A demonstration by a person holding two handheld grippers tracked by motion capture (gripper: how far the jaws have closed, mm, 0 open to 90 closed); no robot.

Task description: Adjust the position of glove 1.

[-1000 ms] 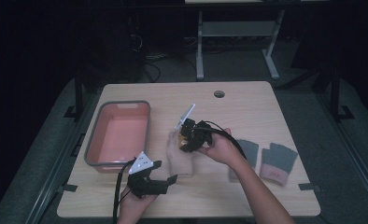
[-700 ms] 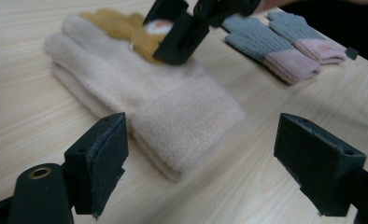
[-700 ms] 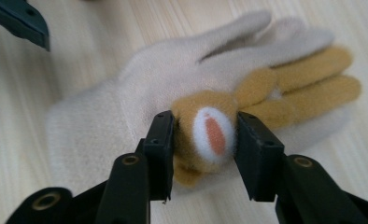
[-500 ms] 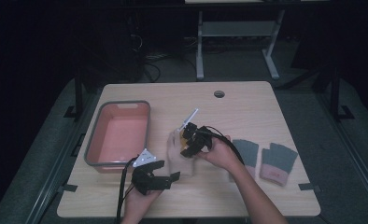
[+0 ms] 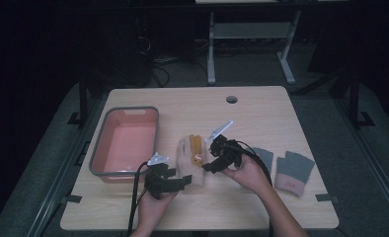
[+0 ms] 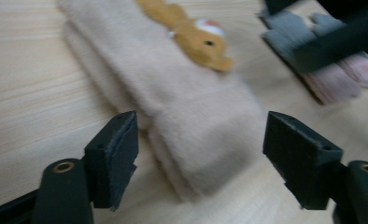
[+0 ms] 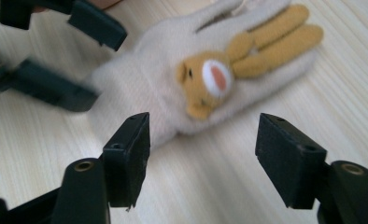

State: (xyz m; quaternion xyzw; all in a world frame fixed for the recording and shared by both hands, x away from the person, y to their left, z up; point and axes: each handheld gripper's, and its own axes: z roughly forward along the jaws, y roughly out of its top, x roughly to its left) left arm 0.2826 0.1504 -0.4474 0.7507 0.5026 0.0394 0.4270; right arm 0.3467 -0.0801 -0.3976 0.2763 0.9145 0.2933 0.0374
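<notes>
A cream knitted glove (image 5: 190,160) with an orange rabbit face sewn on its back lies flat near the middle of the wooden counter (image 5: 261,113), its fingers pointing to the far side and its cuff toward the person. It looks to be a pair laid one on the other, a second edge showing beneath in the left gripper view. At the cuff, the left hand-held gripper (image 6: 201,163) straddles the wool with jaws spread and pads clear of it; those jaws have just been closing in. At the glove's right, the right hand-held gripper (image 7: 203,154) hangs just short of the rabbit face, its jaws having just been opening, with nothing pinched between them. A pink tub with a grey rim (image 5: 124,174) stands empty at the left of the counter. A pair of grey gloves with pink cuffs (image 5: 291,170) lies at the right, well apart from the tub. Judging by this layout, the sorting has barely begun: no glove is in the tub, and the cream pair awaits a firm grip and a lift.
</notes>
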